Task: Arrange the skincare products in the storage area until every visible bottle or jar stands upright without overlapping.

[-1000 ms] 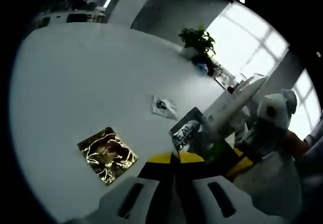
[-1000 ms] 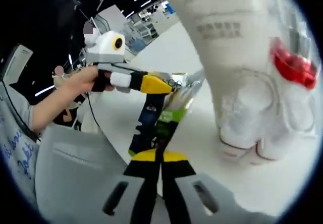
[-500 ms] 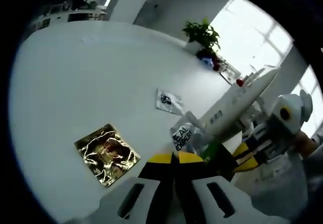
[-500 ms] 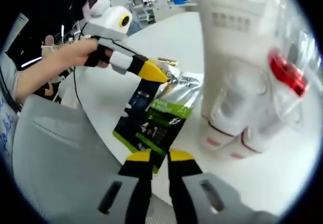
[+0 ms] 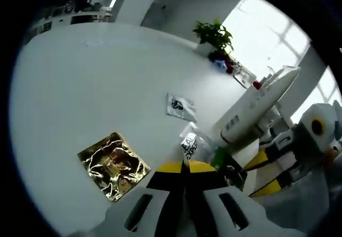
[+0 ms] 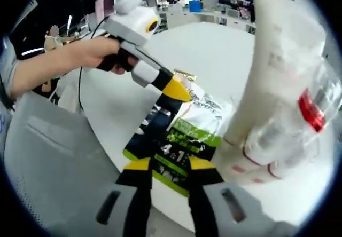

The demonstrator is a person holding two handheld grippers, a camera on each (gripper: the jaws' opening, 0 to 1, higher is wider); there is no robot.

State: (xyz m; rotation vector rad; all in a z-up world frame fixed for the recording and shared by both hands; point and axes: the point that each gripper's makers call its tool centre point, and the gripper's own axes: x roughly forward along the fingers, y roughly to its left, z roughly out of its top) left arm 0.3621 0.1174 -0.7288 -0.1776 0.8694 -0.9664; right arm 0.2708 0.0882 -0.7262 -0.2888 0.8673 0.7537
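- Two grippers in play. Our left gripper [image 6: 179,95] comes into the right gripper view from upper left, held in a hand [image 6: 109,53], forearm stretched across the frame; its yellow tips sit on the top edge of the green-and-black sachet [image 6: 179,146].
- From its own camera we see the left gripper [image 5: 185,167] with jaws together, yellow tips meeting, and the sachet [image 5: 191,146] just past them. It looks like a pinch on the sachet edge, but we can't confirm the grip.
- Right gripper [image 6: 166,165] has its jaws parted by a narrow gap, with the sachet's lower edge in or just behind that gap. We cannot tell contact. It also shows at the right of the left gripper view [image 5: 267,175].
- Count of flat packs on the table [image 5: 96,87]: one gold foil sachet [image 5: 113,165], one small white sachet [image 5: 180,106], one green-and-black sachet.
- One tall white tube [image 6: 278,66] leans tilted, beside it a clear pack [image 6: 291,141] of small white bottles with a red cap [image 6: 311,111]. The bottle count is unclear, at least two.
- Table is round, white and glossy. One potted plant [image 5: 214,34] sits at the far edge near bright windows. Open office behind with ceiling strip lights. A grey chair back [image 6: 51,157] sits near the table edge.
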